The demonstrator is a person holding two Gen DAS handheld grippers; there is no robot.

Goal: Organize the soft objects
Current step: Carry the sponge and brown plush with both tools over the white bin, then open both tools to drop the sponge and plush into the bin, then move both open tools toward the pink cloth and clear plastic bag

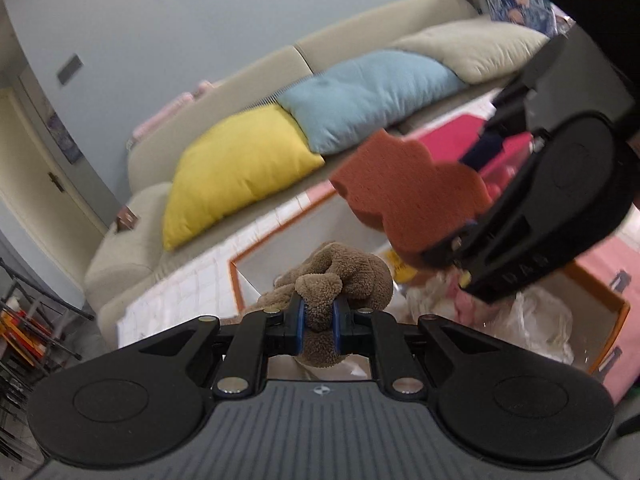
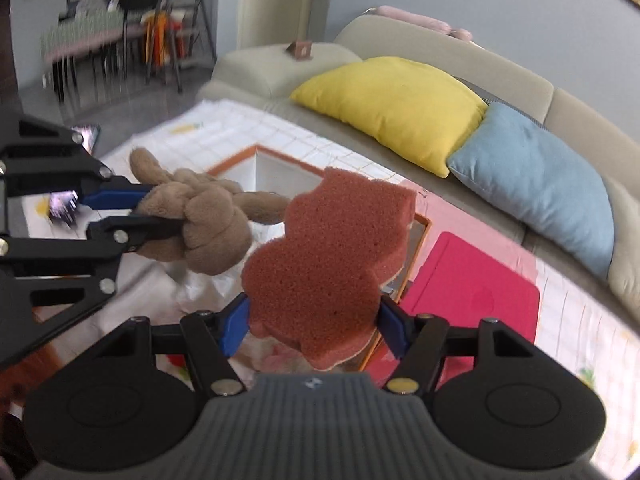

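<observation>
My left gripper [image 1: 319, 322] is shut on a brown plush toy [image 1: 340, 280] and holds it in the air above an orange-rimmed white box [image 1: 236, 280]. The same toy [image 2: 208, 220] and left gripper [image 2: 160, 210] show at the left of the right wrist view. My right gripper [image 2: 314, 326] is shut on a reddish-brown, animal-shaped sponge [image 2: 324, 256], held upright over the box's rim [image 2: 420, 240]. In the left wrist view the sponge [image 1: 408, 192] and right gripper [image 1: 456, 246] hang at the right, above the box.
The box holds crumpled plastic bags [image 1: 532, 324] and pink soft items. A red lid [image 2: 472, 292] lies beside it on a white checked cloth [image 2: 280, 136]. Behind stands a beige sofa [image 2: 400, 36] with a yellow cushion [image 2: 400, 100] and a blue cushion [image 2: 536, 176].
</observation>
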